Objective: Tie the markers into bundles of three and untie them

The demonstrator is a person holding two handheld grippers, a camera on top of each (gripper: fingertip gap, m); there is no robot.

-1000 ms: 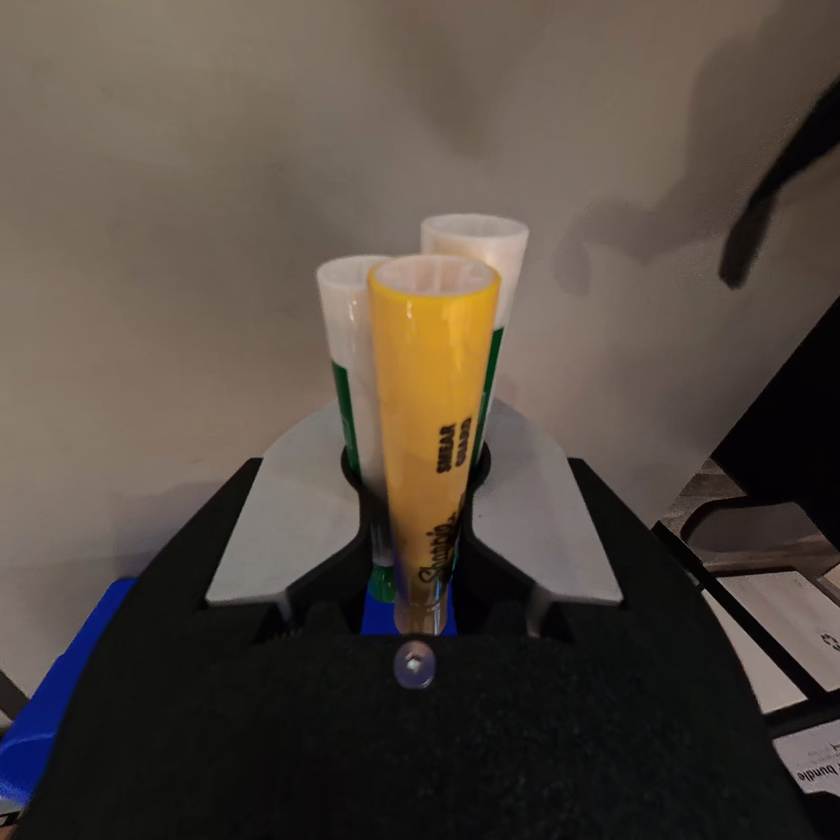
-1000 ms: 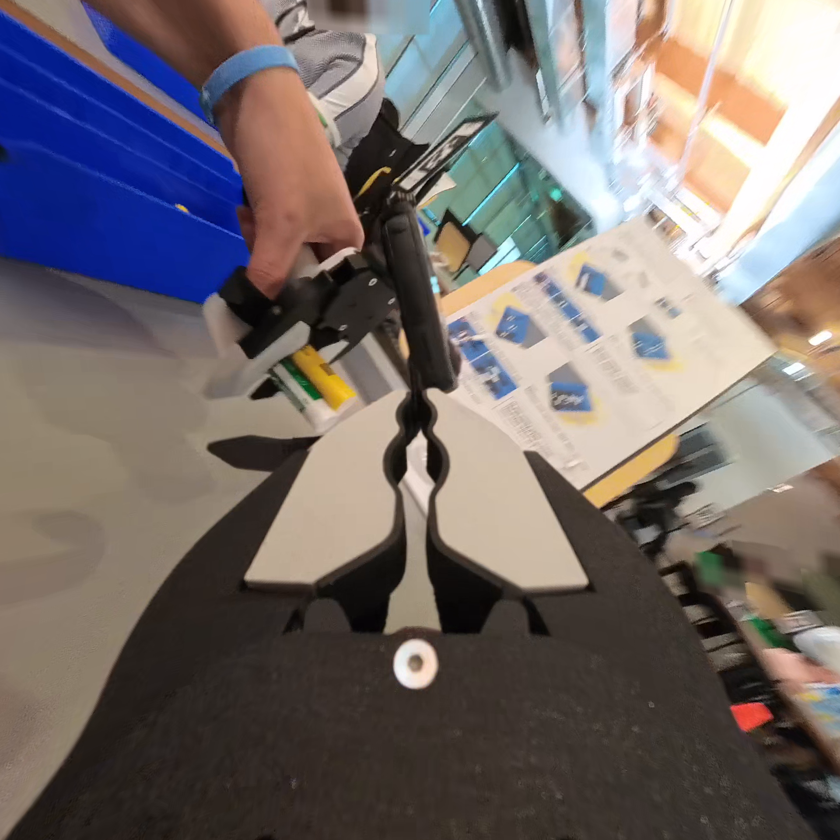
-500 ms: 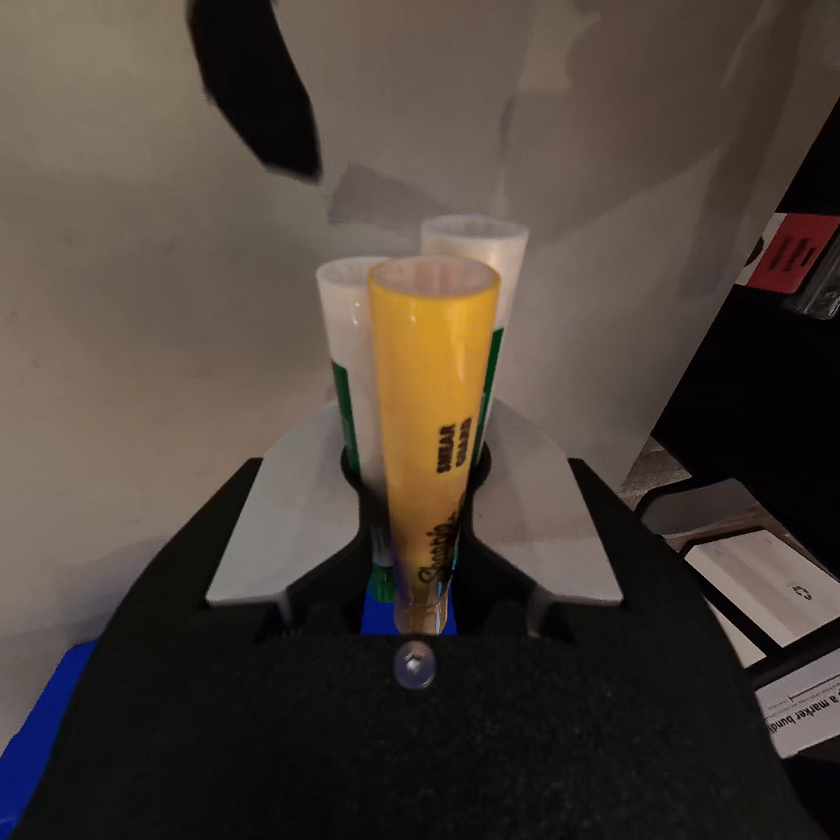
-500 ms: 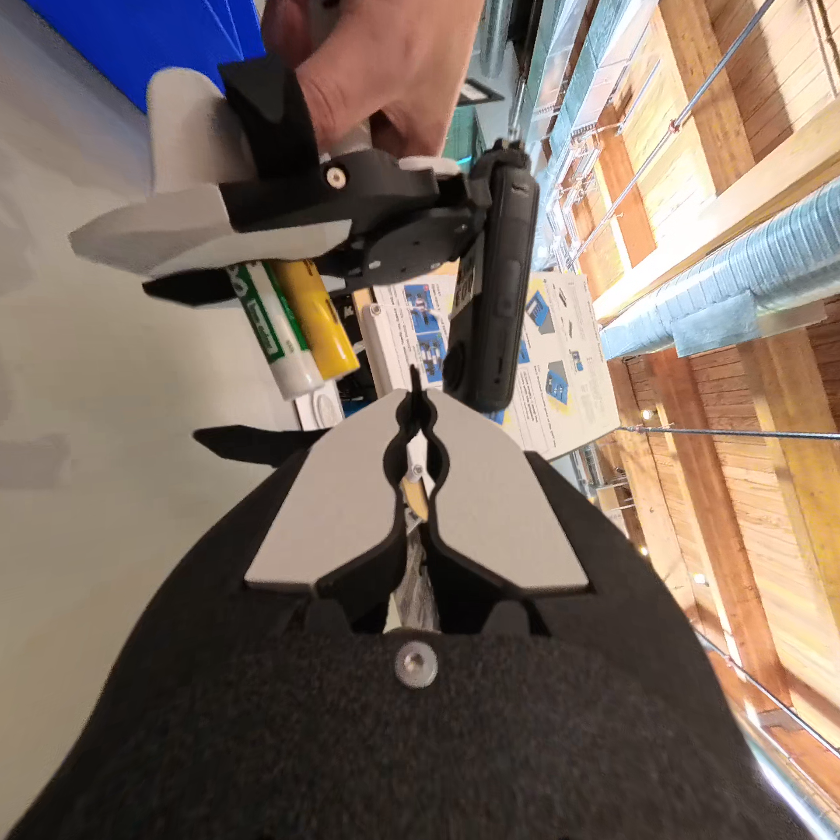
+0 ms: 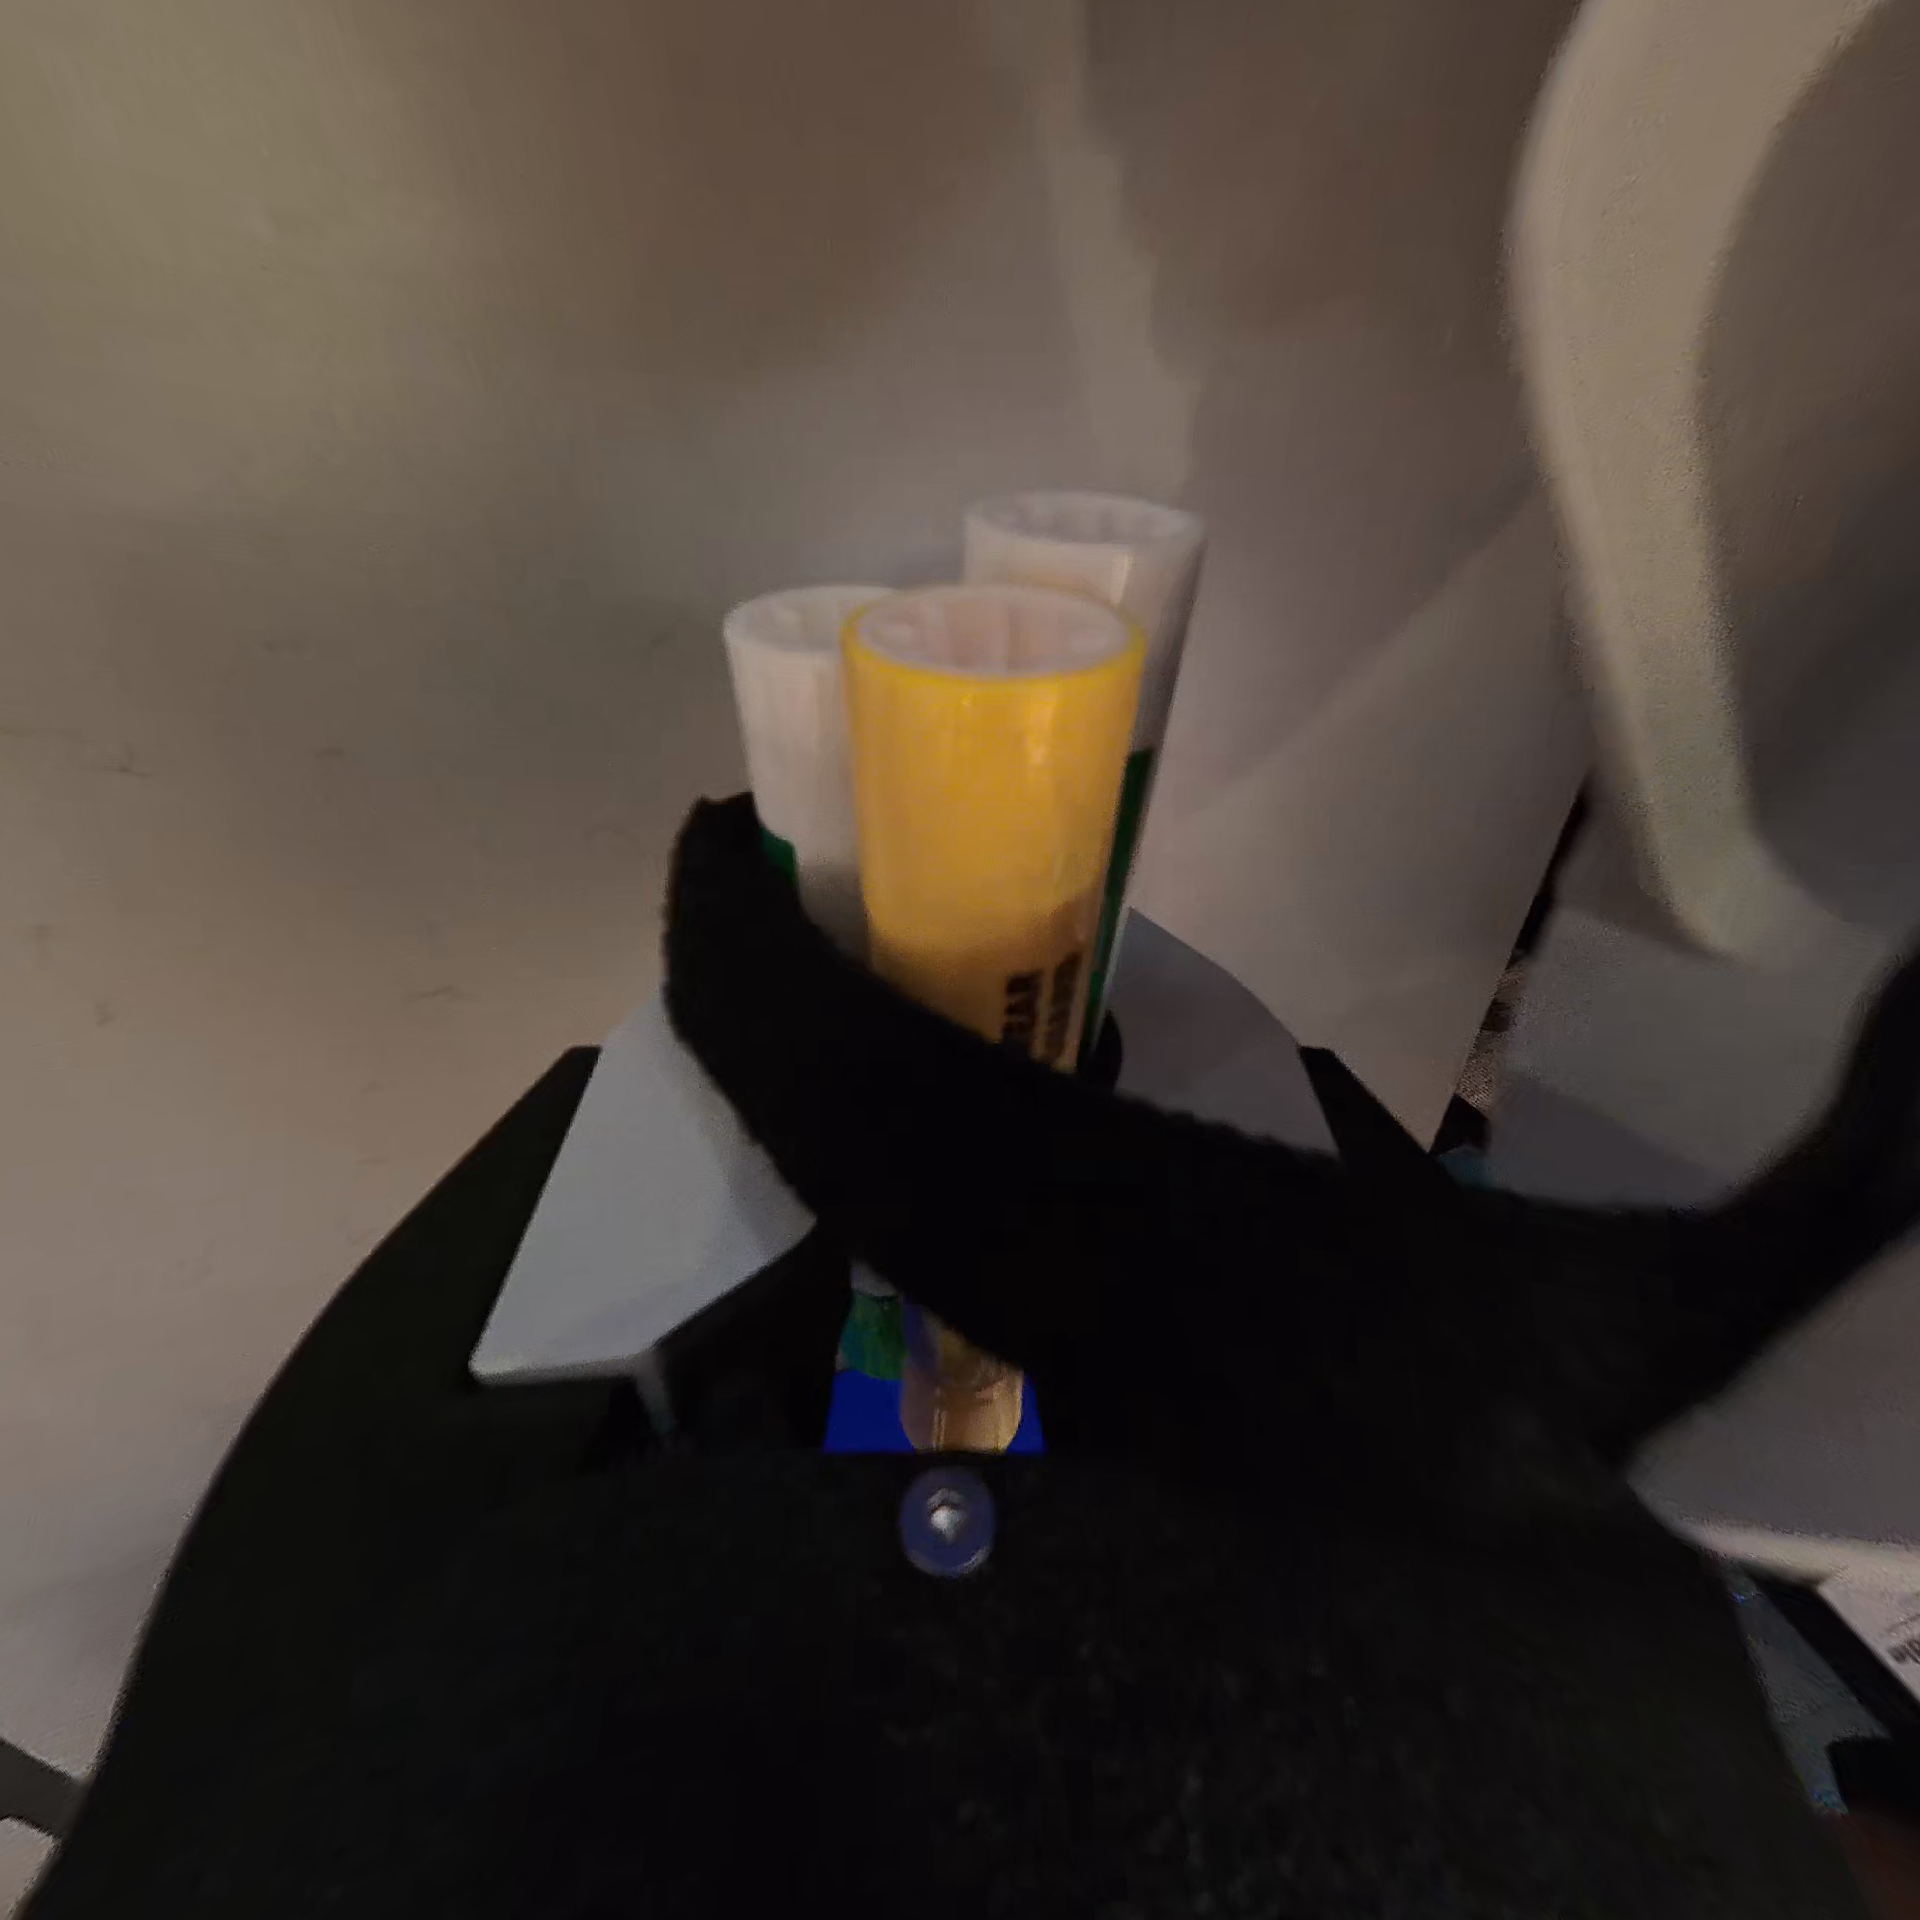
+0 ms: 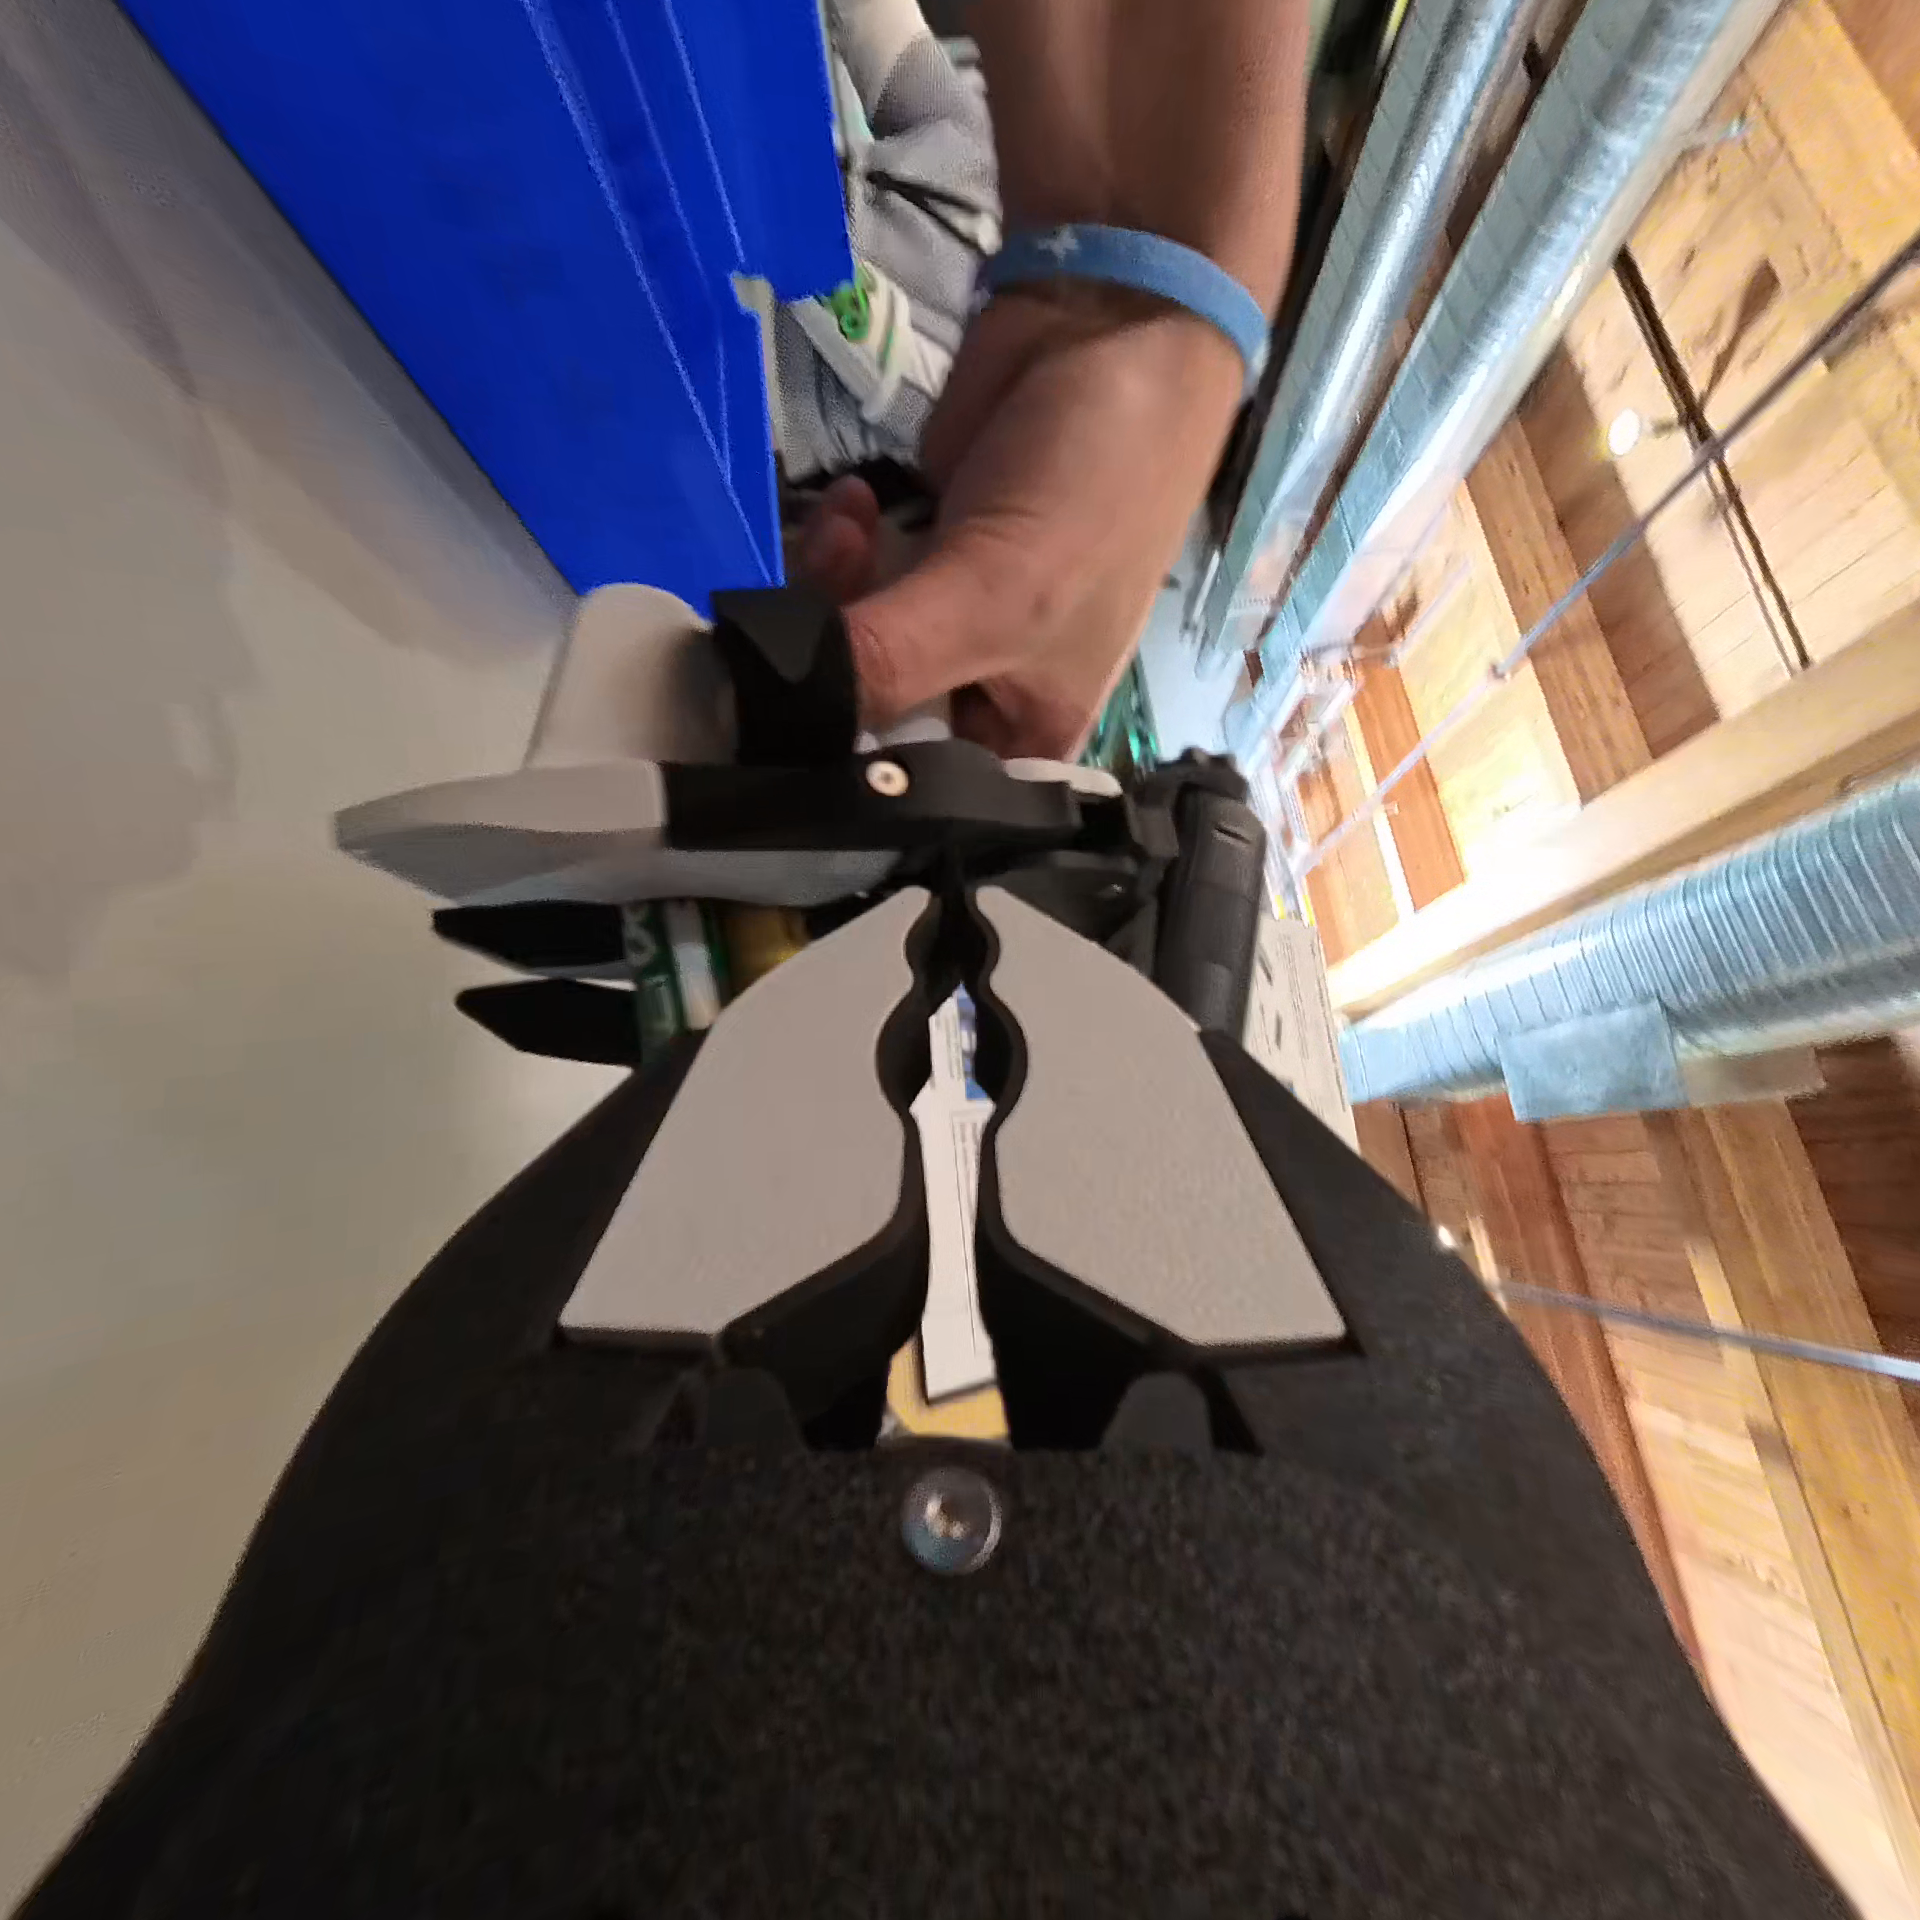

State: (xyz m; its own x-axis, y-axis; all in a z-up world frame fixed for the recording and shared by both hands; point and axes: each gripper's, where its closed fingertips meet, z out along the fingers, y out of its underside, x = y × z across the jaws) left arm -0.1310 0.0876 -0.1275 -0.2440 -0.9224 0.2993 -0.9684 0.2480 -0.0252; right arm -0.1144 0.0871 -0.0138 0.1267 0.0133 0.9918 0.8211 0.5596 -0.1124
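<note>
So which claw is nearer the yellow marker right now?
Left. The left claw is clamped around the yellow marker and two white markers; the right claw sits beside them, pinching the black strap.

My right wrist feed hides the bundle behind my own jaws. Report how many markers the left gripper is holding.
Observer: Three in the left gripper: one yellow marker in front, two white-and-green markers behind it.
Operator: Now tell me where the strap runs.
Observer: The black strap loops round the left side of the bundle, crosses in front of the yellow marker and leads off to the right.
Operator: Say whether it closes behind them.
Observer: Cannot tell; the markers hide the back. The flat ends of all three stand clear past the strap.
</note>
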